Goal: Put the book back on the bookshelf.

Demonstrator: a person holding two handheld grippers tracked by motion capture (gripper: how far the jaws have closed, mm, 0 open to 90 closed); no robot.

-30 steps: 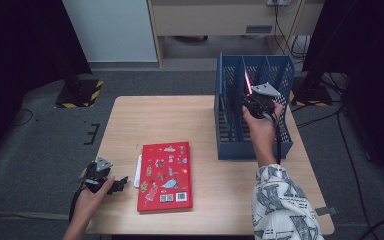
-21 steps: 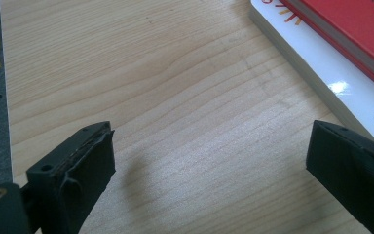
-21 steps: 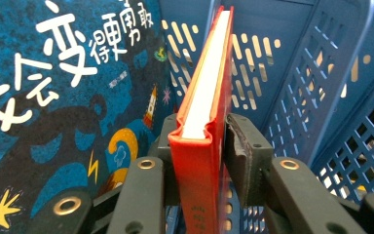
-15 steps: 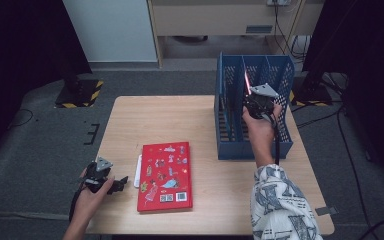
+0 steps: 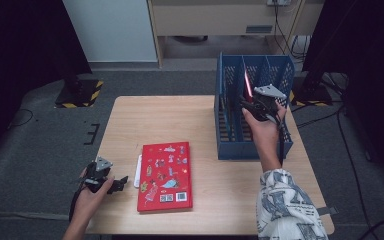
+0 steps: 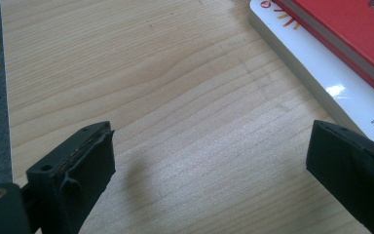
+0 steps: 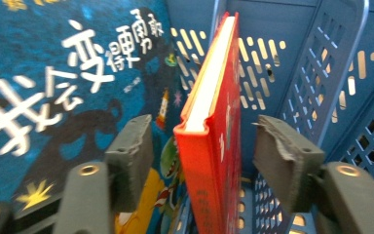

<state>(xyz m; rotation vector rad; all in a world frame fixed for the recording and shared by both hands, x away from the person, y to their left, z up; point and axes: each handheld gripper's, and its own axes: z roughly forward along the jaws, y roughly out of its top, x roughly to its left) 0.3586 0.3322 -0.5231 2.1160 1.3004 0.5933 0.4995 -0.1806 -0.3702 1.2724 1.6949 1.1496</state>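
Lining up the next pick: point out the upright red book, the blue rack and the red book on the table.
upright red book (image 7: 209, 161), right gripper view, spine.
blue rack (image 5: 252, 150), high view, front wall.
flat red book (image 5: 166, 175), high view, cover middle.

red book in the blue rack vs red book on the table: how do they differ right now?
Pose: the red book in the rack stands upright on edge; the red book on the table lies flat, cover up.
Neighbours: the racked one stands beside a blue book; the table one rests on a white book.
Tools: the right tool straddles the racked one, jaws just opened, not pressing; the left tool is open beside the table one.
Shared: red hardcovers.
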